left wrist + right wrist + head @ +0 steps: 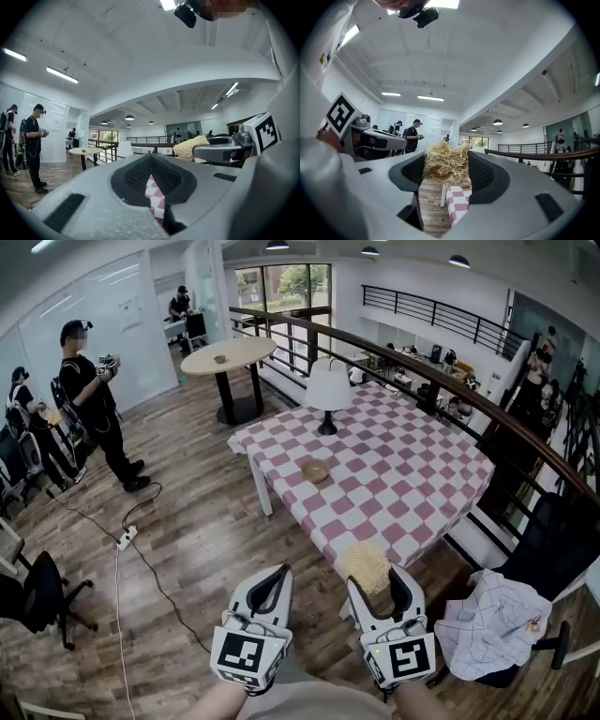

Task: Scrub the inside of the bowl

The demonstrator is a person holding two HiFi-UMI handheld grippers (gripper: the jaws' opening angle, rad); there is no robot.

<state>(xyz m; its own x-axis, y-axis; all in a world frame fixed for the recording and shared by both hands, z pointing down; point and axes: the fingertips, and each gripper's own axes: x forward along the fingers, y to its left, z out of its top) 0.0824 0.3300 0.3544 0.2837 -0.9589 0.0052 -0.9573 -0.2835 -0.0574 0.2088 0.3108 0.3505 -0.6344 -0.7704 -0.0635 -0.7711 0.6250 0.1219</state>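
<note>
Head view: bowl (pixel 316 471) on checkered table (pixel 403 474), wooden floor (pixel 187 540) around.

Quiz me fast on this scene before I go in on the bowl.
1. Pick one: what does the right gripper hold? A) a fibre scrubber B) a spoon C) nothing
2. Fill in: the bowl sits on the checkered table, which also carries a white ___.
3. True or false: the left gripper has its jaws wide open.

Key: 1 A. 2 lamp. 3 false; its jaws are shut with nothing between them.
</note>
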